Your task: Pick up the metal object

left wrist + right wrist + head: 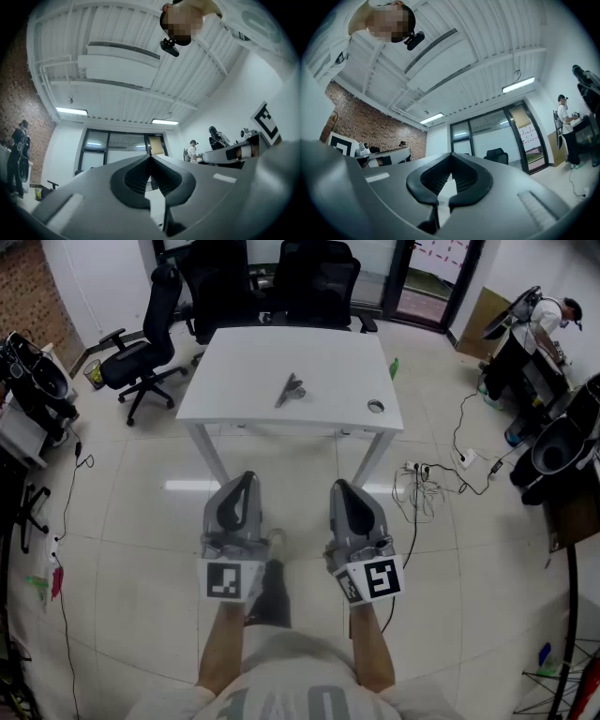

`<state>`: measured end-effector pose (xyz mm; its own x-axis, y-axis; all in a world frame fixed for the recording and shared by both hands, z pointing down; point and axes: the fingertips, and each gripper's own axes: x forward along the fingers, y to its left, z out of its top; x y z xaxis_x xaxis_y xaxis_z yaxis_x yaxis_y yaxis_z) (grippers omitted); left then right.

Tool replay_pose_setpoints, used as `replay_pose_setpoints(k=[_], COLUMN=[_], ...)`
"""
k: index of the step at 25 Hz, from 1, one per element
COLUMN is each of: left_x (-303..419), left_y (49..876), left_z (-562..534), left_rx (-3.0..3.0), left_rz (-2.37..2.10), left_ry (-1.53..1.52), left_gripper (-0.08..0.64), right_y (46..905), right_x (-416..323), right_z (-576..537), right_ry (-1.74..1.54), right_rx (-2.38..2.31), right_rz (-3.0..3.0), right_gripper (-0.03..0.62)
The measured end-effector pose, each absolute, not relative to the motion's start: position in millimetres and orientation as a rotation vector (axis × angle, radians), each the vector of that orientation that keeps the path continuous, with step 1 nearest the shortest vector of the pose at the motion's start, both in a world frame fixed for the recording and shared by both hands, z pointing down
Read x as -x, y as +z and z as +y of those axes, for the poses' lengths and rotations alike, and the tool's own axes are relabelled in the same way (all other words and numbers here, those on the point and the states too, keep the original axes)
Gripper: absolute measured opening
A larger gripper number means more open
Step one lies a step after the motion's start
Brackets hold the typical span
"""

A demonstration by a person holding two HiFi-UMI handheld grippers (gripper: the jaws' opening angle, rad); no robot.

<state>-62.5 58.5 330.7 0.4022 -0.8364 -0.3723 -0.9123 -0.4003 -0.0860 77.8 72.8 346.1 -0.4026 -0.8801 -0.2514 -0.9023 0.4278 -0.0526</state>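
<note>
Holding both tools low over the tiled floor [131, 549], we have the left gripper [246, 479] and the right gripper [340, 487] side by side, tips aimed toward twelve o'clock. Left jaws: pressed together, nothing between them. Right jaws: pressed together as well, and just as empty.

Up at twelve o'clock stands the white table [234, 352], well apart from both grippers, and the metal object [292, 389] lies flat near the middle of its top, with neither gripper near it. At about four o'clock from it, near the table's front right corner, sits a small ring [376, 406].

We see one black office chair [145, 343] off at ten o'clock, beside the table's left end. Loose cables [427, 486] sprawl on the floor at two o'clock from the right gripper, and farther out that way a person [539, 329] stands at the room's edge.
</note>
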Motion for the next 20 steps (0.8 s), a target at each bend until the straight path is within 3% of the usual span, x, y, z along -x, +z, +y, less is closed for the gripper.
replay_pose_setpoints(k=[11, 20], left_x=[56, 45], left_y=[294, 319], left_z=[-193, -285], left_rx=[2.412, 2.474], left_rz=[1.393, 1.406], left_ry=[0.416, 0.347], left_gripper=[0.002, 0.002], right_y=[315, 340], right_x=[-65, -65], right_z=[-165, -264], right_ry=[0.244, 0.153], right_rx=[1.642, 1.636], right_rz=[2.414, 2.467], right_gripper=[0.011, 0.011])
